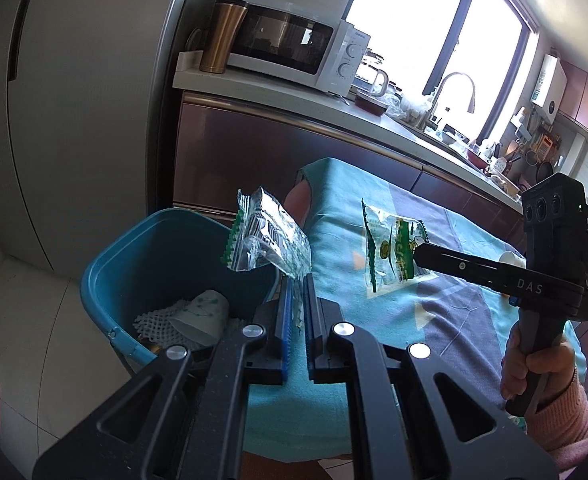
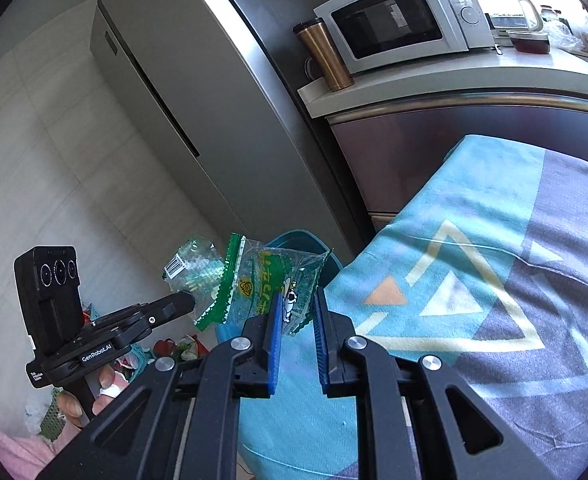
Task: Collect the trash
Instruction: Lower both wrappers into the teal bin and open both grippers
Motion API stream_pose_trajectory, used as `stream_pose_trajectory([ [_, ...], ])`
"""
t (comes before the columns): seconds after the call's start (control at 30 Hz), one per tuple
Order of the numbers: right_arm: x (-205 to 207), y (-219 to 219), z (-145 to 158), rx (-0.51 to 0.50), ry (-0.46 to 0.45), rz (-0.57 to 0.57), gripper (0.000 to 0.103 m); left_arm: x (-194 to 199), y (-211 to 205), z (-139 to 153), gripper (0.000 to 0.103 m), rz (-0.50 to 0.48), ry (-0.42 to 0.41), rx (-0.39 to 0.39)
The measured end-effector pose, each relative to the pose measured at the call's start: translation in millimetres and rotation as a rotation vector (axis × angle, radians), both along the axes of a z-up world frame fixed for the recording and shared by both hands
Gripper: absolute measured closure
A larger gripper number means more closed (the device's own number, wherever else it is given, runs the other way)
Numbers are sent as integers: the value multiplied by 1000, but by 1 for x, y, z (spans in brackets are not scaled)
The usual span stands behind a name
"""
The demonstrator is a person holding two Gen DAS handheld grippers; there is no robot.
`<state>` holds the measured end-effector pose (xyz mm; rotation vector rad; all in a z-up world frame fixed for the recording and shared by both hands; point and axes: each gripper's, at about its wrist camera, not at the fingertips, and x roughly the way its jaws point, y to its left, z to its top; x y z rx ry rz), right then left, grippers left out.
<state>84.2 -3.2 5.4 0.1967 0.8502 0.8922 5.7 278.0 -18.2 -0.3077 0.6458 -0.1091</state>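
Observation:
My left gripper [image 1: 298,280] is shut on a crumpled clear-and-green snack wrapper [image 1: 268,238] and holds it over the rim of a blue trash bin [image 1: 142,252]. In the bin lie a white paper cup [image 1: 202,316] and white foam netting [image 1: 154,322]. My right gripper [image 2: 298,300] holds a second green-printed clear wrapper [image 2: 268,286] by its edge, above the table's left edge; its jaws are narrowly apart on the thin film. The same wrapper [image 1: 391,252] and the right gripper [image 1: 417,256] show in the left wrist view. The left gripper [image 2: 192,300] with its wrapper [image 2: 194,270] shows in the right wrist view.
The table wears a teal and grey patterned cloth [image 2: 473,280]. Behind it runs a counter [image 1: 294,96] with a microwave [image 1: 290,46], a copper tumbler [image 1: 222,36], a glass kettle [image 1: 371,76] and a sink tap [image 1: 455,92]. A tall grey fridge [image 2: 198,92] stands at the left.

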Motion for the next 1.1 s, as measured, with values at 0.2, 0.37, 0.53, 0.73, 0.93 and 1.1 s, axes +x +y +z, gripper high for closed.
stream_pose_trajectory([
  [0.2,6,17,-2,-25,4,23,89,2,13,-6,97,32,14,1],
  [0.37,8,30,-2,-55,2,45,89,4,22,-12,97,56,33,0],
  [0.53,9,39,-3,-76,1,64,89,7,28,-18,97,76,52,-1],
  [0.73,13,54,-7,-112,6,89,89,11,37,-26,97,98,74,-5],
  [0.93,17,73,-14,-153,16,111,89,17,45,-37,97,118,101,-11],
  [1.1,21,90,-20,-196,21,129,88,25,50,-42,97,134,115,-7],
])
